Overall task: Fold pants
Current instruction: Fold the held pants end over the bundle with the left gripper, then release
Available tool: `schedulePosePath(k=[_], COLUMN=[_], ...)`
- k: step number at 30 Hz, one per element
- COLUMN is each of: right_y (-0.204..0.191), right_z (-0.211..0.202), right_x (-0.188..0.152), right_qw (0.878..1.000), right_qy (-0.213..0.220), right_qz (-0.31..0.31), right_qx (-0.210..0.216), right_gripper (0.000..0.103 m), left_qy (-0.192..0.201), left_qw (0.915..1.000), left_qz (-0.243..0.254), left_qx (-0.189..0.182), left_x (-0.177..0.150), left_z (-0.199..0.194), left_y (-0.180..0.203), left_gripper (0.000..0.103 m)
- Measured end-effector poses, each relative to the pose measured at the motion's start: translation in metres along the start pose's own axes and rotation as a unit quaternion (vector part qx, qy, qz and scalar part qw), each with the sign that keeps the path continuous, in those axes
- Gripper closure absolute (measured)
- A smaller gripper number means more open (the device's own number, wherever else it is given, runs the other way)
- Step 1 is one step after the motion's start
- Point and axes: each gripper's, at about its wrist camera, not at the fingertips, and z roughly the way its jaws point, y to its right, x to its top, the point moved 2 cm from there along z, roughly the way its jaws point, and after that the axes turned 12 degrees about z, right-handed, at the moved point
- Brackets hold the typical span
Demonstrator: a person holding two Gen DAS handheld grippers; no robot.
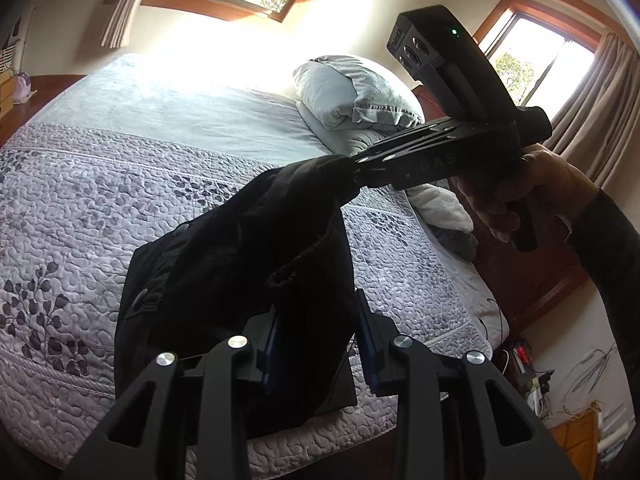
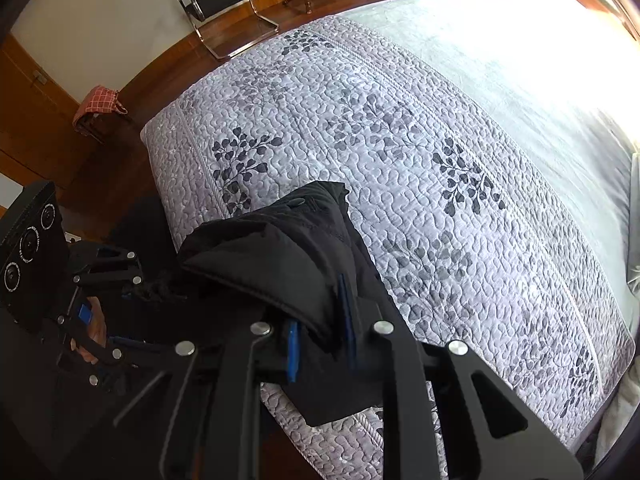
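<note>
The black, thick-woven fabric pants (image 1: 240, 248) hang bunched in the middle of the left wrist view, lifted off the grey quilted bedspread with its dark leaf print (image 1: 80, 208); their lower end drapes over the bed's near edge at the bottom of the frame. The left gripper (image 1: 316, 344) has its jaws clamped on a fold of the cloth at lower centre. The right gripper (image 1: 354, 168), at centre right of that view and held by a hand (image 1: 516, 188), has its jaws pinched together on another bunch of the pants. In the right wrist view the cloth runs between the blue-padded jaws at lower centre, with the garment heaped above them.

The step in hand looks like spreading the pants out before any fold. To do it well, draw the two grips apart until the cloth between them is taut, shake out the twist, then lower it flat onto the open quilt toward the upper left, away from the grey pillows (image 1: 352, 96). Each grip seems to hold a wad, so layers could slip.
</note>
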Motion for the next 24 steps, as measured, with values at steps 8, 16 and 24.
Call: schedulePosePath(k=[8, 16, 24], right_y=[0.029, 0.055, 0.082], right_z=[0.003, 0.011, 0.023], right_x=[-0.025, -0.052, -0.075], right_qw=[1.000, 1.000, 1.000], right_qy=[0.002, 0.000, 0.001], right_qz=[0.014, 0.018, 0.020], right_qx=[0.000, -0.007, -0.012], right_gripper=[0.088, 0.089, 0.090], left_qy=[-0.024, -0.047, -0.068], left_qw=[0.9994, 0.9981, 0.9964], left_qz=[0.024, 0.040, 0.045], left_qx=[-0.003, -0.011, -0.020], left_x=[-0.003, -0.009, -0.015], left_z=[0.025, 0.051, 0.080], left_y=[0.025, 0.046, 0.064], left_gripper=[0.070, 0.070, 0.071])
